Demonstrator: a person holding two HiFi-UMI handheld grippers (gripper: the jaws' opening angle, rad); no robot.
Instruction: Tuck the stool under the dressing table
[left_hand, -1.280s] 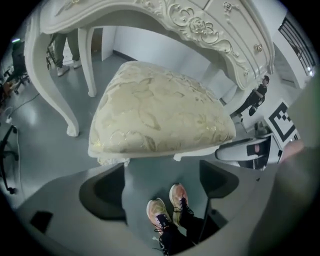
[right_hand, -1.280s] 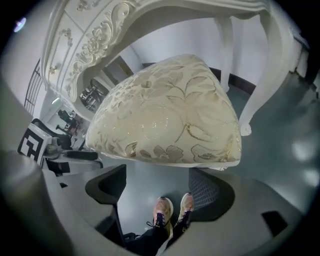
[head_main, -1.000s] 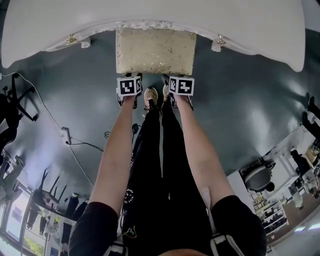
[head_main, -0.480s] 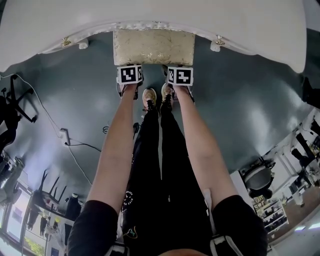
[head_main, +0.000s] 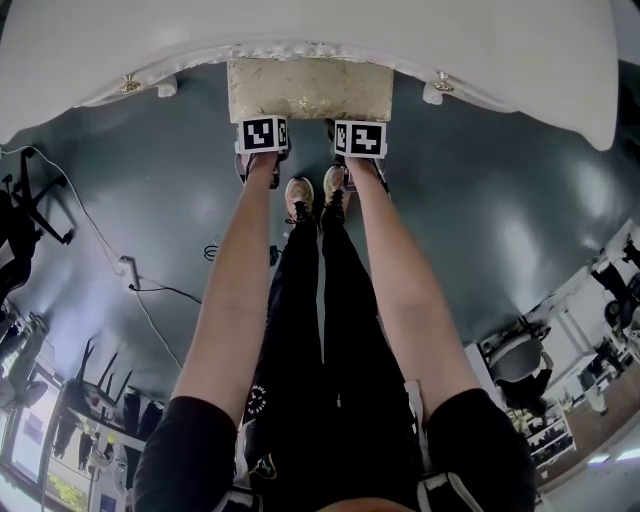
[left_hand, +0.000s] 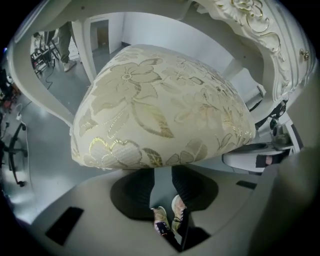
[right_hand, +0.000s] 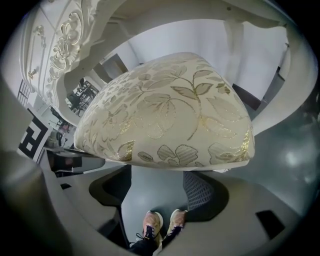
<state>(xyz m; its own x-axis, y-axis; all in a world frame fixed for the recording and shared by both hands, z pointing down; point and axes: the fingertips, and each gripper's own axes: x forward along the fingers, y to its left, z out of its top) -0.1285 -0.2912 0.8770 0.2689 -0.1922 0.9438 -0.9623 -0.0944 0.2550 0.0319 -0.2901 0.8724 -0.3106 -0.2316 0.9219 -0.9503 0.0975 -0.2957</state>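
1. Grey floor (head_main: 150, 200) below the white carved dressing table (head_main: 300, 25).
2. Cream floral-brocade cushioned stool (head_main: 308, 88): far part under the table, near edge protruding.
3. Left gripper (left_hand: 162, 175): jaws just narrowed to a slim gap, holding nothing.
4. Right gripper (right_hand: 157, 180): jaws half apart, holding nothing.
5. Remaining, seemingly: a last push inward.

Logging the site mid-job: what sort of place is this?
Probably a studio or workshop, not a bedroom: the ornate white dressing table and brocade stool stand on a bare grey floor with a loose cable, and stocked shelves line the edge.
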